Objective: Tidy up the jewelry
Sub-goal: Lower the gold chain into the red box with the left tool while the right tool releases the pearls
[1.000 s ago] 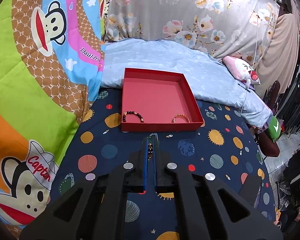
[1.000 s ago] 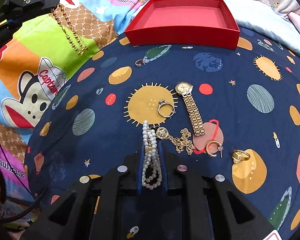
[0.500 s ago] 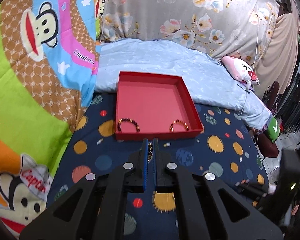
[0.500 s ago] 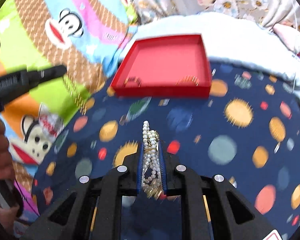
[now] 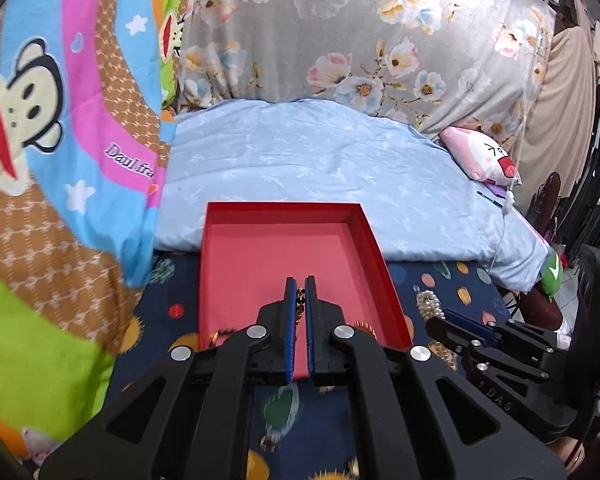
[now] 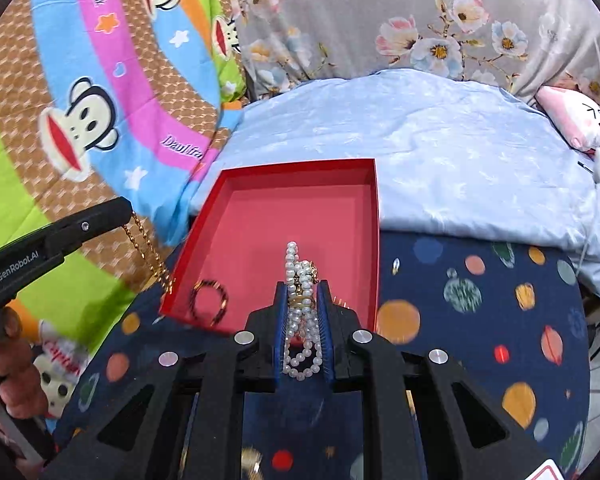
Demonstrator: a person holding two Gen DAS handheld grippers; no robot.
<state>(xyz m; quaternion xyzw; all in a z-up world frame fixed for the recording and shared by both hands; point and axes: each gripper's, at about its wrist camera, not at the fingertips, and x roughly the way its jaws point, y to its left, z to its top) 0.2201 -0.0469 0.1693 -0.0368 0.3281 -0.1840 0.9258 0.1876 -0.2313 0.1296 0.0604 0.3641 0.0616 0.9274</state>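
Observation:
A shallow red tray [image 5: 260,256] lies on the navy planet-print sheet; it also shows in the right wrist view [image 6: 260,220]. My left gripper [image 5: 300,282] is shut on a gold chain [image 5: 300,300] and hovers over the tray's near half. In the right wrist view the chain [image 6: 150,248] hangs from that gripper at the tray's left edge. My right gripper [image 6: 303,290] is shut on a white pearl necklace [image 6: 298,276] above the tray's front edge. A dark beaded bracelet [image 6: 209,300] lies in the tray's near left corner. A gold bracelet [image 5: 363,326] lies near the right corner.
A pale blue duvet [image 5: 320,168] rises behind the tray. A bright cartoon-monkey quilt [image 5: 52,160] lies on the left. A pink plush toy [image 5: 480,156] sits at the right. The right gripper [image 5: 452,316] with pearls shows beside the tray's right wall.
Both grippers have moved forward towards the tray and now hang over its front part, each still holding its jewelry. The loose jewelry on the sheet has dropped out of view.

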